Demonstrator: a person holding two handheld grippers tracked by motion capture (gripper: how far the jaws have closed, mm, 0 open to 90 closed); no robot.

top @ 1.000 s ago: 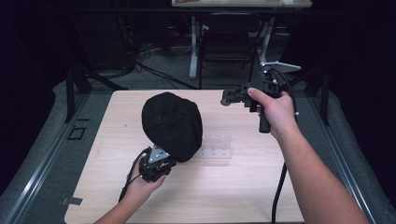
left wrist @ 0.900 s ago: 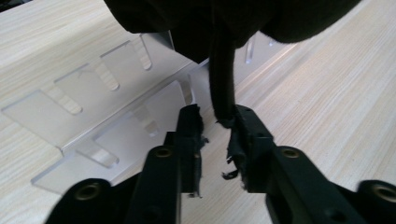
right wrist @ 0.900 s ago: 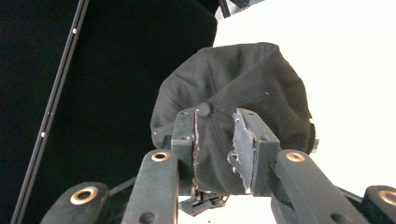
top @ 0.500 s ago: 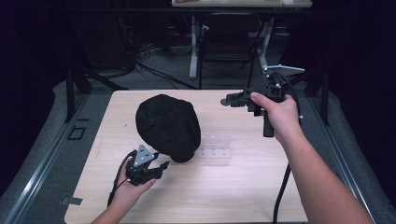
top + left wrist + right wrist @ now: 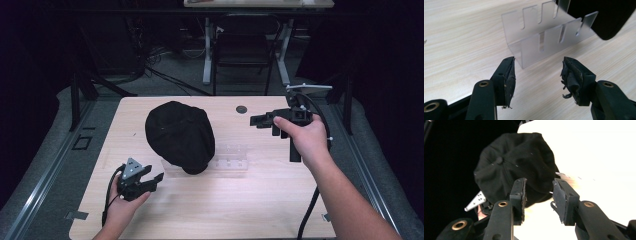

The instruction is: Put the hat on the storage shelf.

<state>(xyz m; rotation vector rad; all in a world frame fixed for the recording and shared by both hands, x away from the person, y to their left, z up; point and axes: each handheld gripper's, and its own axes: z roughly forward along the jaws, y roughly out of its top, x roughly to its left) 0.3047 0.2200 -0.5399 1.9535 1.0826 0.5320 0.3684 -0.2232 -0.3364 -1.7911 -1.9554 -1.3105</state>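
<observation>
Black cap (image 5: 179,136) sits mid-tabletop (image 5: 250,200), draped over a clear slotted rack (image 5: 231,159). Left tongs (image 5: 150,180) at 7 o'clock and right tongs (image 5: 260,121) at 2 o'clock both gape, empty.

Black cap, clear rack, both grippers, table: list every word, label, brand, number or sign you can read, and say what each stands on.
None can be read.
Black cap: plain fabric, no logo or lettering on the side shown.
Clear slotted rack: bare plastic, no marking.
Left gripper and right gripper: no print visible on jaws or bodies.
Table: wood grain, no text; the small dark disc near the far edge is too small to tell.
</observation>
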